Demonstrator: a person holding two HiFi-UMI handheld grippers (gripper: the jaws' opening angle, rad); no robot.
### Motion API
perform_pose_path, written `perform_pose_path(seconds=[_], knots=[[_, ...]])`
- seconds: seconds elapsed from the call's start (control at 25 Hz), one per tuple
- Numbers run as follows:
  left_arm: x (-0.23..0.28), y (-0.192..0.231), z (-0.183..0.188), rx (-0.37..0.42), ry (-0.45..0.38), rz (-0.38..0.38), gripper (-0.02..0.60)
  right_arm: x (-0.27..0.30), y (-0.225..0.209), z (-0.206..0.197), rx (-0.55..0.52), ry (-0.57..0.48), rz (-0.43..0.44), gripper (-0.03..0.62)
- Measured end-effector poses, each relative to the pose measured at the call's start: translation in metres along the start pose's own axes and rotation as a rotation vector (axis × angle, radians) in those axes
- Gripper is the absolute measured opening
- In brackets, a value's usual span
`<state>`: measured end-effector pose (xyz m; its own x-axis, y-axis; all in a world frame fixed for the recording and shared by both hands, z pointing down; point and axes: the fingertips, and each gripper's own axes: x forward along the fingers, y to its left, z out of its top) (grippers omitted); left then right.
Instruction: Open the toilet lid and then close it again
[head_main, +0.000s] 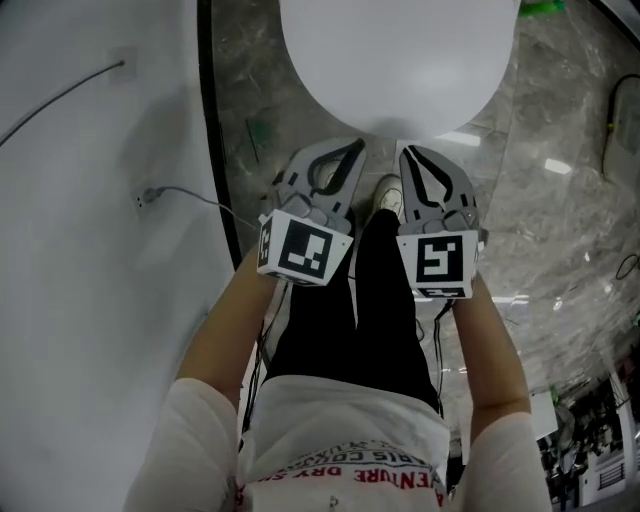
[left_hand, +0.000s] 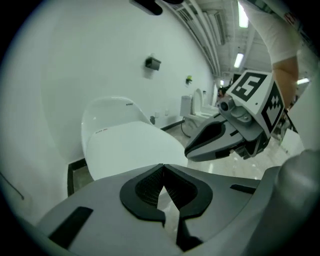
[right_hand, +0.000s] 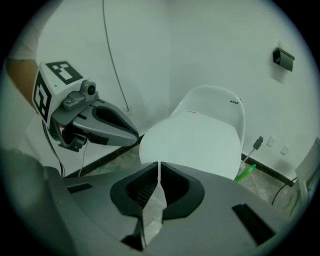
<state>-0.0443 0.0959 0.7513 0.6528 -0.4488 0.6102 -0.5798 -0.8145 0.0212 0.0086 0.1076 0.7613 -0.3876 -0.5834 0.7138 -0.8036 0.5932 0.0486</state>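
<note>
Head view looks steeply down on the toilet lid (head_main: 400, 60), a smooth white oval at the far centre of the frame, lying flat and closed. My two grippers sit side by side just at its near edge, both pointing forward and down toward it; from here I can't tell whether either tip touches the rim.

The left gripper (head_main: 350, 148) has its jaws brought together with nothing between them. Its own view confirms this: the black pads meet at the tip, and only the lid and floor show beyond them. The right gripper (head_main: 410, 152) is the same, jaws pressed together and empty, with the lid filling the space past its tips in its own view.

Between the two grippers I see the person's black trousers (head_main: 370, 300) and the toe of a light shoe (head_main: 388, 195) on the grey marbled floor (head_main: 560, 200). A white wall (head_main: 90, 300) runs along the left, with a thin cable (head_main: 185, 195) hanging against it. On the floor just right of the toilet, at the far side, lies something bright green (right_hand: 245, 172) that I can't identify.
</note>
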Motion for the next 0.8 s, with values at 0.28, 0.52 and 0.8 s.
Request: perform_pose_path(seconds=[0.28, 0.52, 0.8], knots=[[0.033, -0.005, -0.029, 0.295, 0.089, 0.025, 0.011, 0.017, -0.001, -0.043, -0.354, 0.103, -0.019, 0.021], [0.052, -0.015, -0.049, 0.562, 0.163, 0.012, 0.130, 0.031, -0.007, -0.063, -0.632, 0.140, -0.078, 0.023], [0.067, -0.019, -0.062, 0.758, 0.190, 0.068, 0.176, 0.041, -0.006, -0.080, -0.774, 0.173, -0.112, 0.100]])
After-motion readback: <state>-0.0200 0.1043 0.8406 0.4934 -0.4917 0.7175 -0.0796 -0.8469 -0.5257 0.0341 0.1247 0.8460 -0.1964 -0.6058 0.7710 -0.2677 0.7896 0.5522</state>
